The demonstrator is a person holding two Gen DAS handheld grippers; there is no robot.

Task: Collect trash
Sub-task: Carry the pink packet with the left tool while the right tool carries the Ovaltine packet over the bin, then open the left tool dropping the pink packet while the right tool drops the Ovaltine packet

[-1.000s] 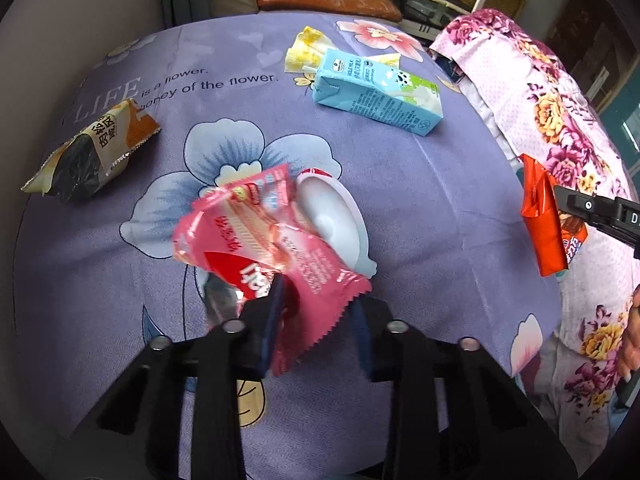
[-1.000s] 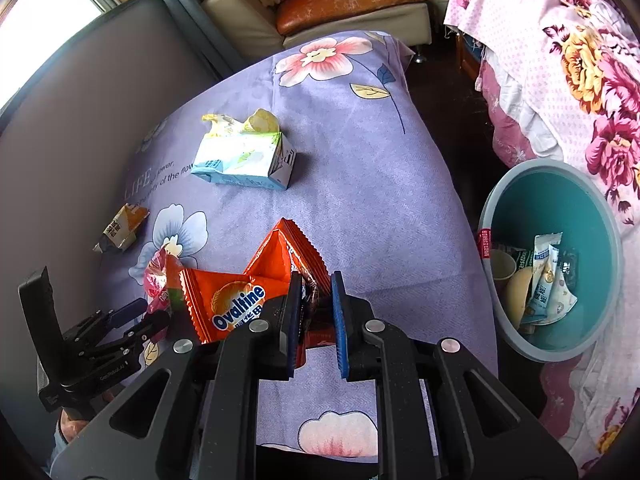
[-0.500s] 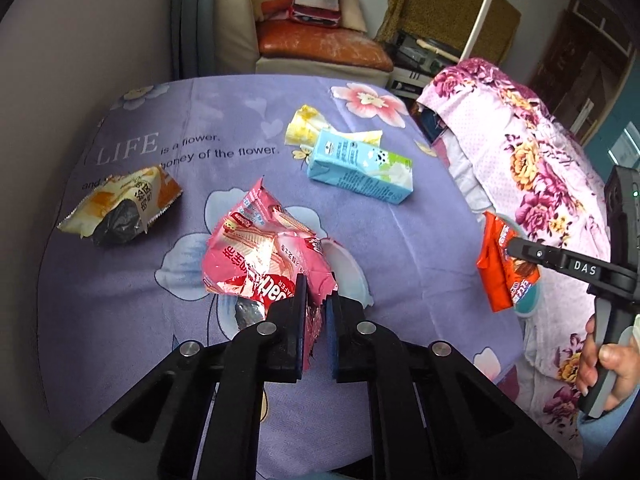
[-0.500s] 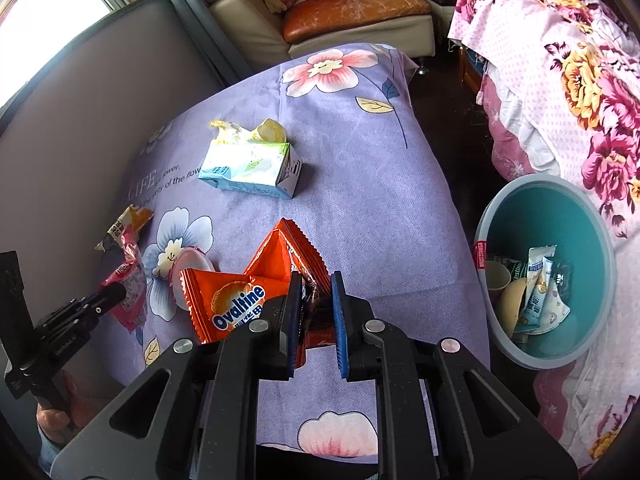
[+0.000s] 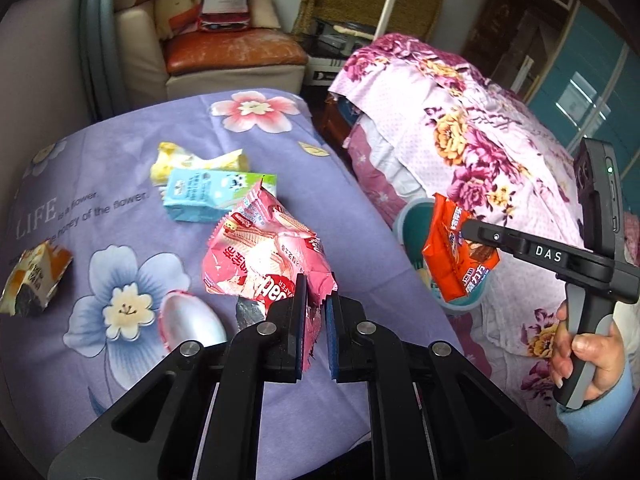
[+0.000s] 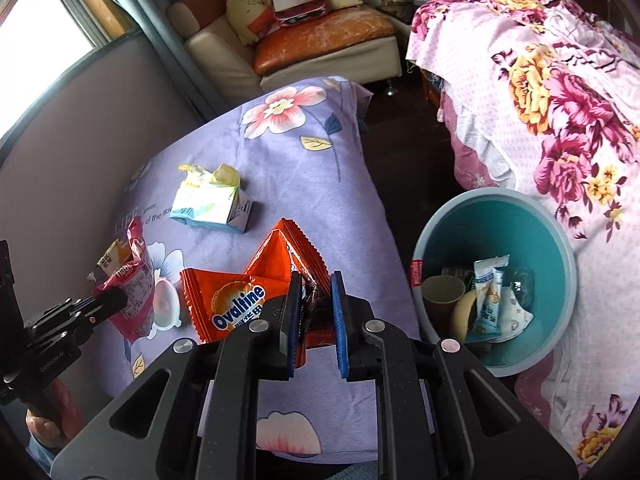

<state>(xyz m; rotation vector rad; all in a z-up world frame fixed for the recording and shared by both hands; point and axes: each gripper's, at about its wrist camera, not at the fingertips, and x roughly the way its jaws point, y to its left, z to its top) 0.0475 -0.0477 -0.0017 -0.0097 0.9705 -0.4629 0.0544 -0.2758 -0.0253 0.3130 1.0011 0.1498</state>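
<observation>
Left wrist cam: my left gripper (image 5: 316, 312) is pinching a crumpled pink foil wafer wrapper (image 5: 266, 256), lifted above the purple flowered tablecloth (image 5: 120, 208). Below it lie a white oval plastic lid (image 5: 192, 324), a light-blue milk carton (image 5: 208, 196), a yellow crumpled wrapper (image 5: 188, 160) touching the carton's far side, and an orange-black snack packet (image 5: 32, 280) at the far left.

Right wrist cam: my right gripper (image 6: 316, 304) is clamped on an orange Ovaltine foil packet (image 6: 248, 292), over the cloth's edge, just left of the teal round plastic bin (image 6: 556, 240) w/ a paper cup & sachets inside.
</observation>
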